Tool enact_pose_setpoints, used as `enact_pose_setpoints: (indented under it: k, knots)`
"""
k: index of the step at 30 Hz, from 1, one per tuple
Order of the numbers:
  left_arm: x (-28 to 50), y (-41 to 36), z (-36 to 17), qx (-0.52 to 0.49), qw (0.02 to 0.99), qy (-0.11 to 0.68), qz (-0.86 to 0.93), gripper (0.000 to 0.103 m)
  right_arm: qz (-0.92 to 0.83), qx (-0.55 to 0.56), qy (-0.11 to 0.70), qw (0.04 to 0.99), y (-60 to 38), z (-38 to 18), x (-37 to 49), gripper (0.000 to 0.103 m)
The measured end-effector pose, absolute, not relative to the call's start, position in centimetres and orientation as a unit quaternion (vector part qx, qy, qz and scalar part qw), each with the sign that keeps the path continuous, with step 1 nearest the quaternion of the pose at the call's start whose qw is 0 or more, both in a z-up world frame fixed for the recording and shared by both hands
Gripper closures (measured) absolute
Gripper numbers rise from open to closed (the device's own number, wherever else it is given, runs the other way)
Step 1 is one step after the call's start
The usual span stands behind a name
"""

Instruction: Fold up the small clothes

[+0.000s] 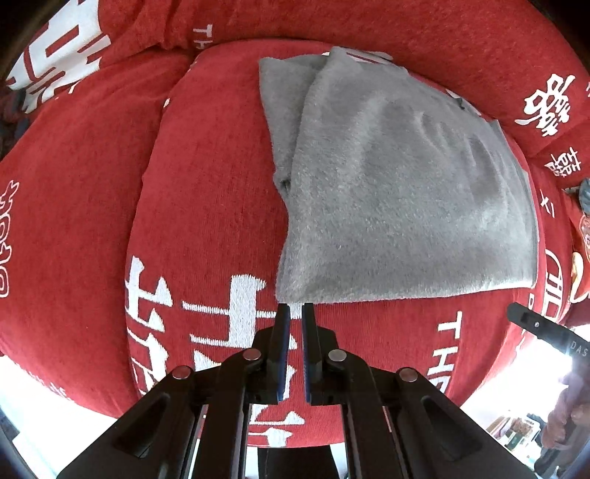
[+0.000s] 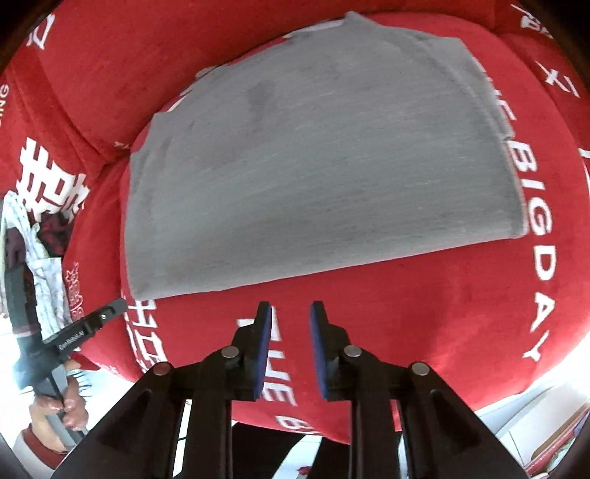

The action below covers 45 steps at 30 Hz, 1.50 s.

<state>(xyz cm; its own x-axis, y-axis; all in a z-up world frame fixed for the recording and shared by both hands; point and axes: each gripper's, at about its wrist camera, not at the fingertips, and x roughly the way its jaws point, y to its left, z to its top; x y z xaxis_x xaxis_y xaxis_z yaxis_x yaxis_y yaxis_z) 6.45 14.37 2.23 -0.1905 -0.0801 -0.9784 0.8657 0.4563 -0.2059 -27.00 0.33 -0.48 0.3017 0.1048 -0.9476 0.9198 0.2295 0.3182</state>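
Observation:
A grey fuzzy garment [image 1: 398, 191] lies folded flat on a red seat cushion [image 1: 206, 206] with white lettering; a sleeve or second layer sticks out at its far left. My left gripper [image 1: 295, 309] sits just short of the garment's near left corner, its jaws slightly apart and holding nothing. In the right wrist view the same grey garment [image 2: 313, 165] lies on the cushion [image 2: 442, 294]. My right gripper [image 2: 291, 307] is open and empty, a little short of the garment's near edge. The left gripper [image 2: 114, 307] also shows there by the near left corner.
The red sofa back [image 1: 332, 22] and armrest [image 1: 545, 103] with white characters ring the cushion. A striped white cloth [image 2: 33, 258] lies to the left in the right wrist view. The right gripper's finger [image 1: 534, 326] shows at the right of the left wrist view.

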Motion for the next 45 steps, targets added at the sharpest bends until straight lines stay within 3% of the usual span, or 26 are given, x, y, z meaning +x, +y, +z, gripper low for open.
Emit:
enact_pose_setpoints:
  k: [3,4,5,6,7,15,19,30,45]
  knots:
    - [6.6,14.7,2.5,0.296,0.56,0.648,-0.422,0.096,-0.328,0.519,0.492,0.617,0.4,-0.3,-26.1,0.071]
    - [6.5,14.7,2.5,0.296,0.561,0.648,-0.423,0.084,-0.325,0.516,0.494,0.62,0.5,-0.2,-25.7,0.071]
    - [6.6,14.7,2.5,0.296,0.563,0.647,-0.421,0.062,-0.323,0.513,0.496,0.622,0.5,-0.1,-25.4,0.07]
    - [6.8,14.8,2.6,0.297,0.568,0.645,-0.416,0.007,-0.322,0.51,0.498,0.623,0.5,0.0,-25.2,0.069]
    - [7.0,14.9,3.0,0.297,0.583,0.637,-0.407,0.001,-0.321,0.508,0.5,0.624,0.5,0.1,-24.9,0.067]
    - [7.6,14.4,3.7,0.304,0.607,0.616,-0.4,0.001,-0.311,0.504,0.505,0.629,0.8,0.3,-23.2,0.063]
    - [8.1,14.1,3.4,0.296,0.614,0.62,-0.388,0.001,-0.305,0.506,0.502,0.631,1.1,0.4,-22.7,0.052]
    - [8.4,13.0,2.2,0.3,0.599,0.632,-0.388,0.001,-0.299,0.526,0.497,0.622,1.7,-0.3,-22.2,0.052]
    - [10.0,12.1,1.1,0.285,0.599,0.639,-0.39,0.001,-0.273,0.652,0.398,0.585,2.3,-4.0,-23.5,0.049]
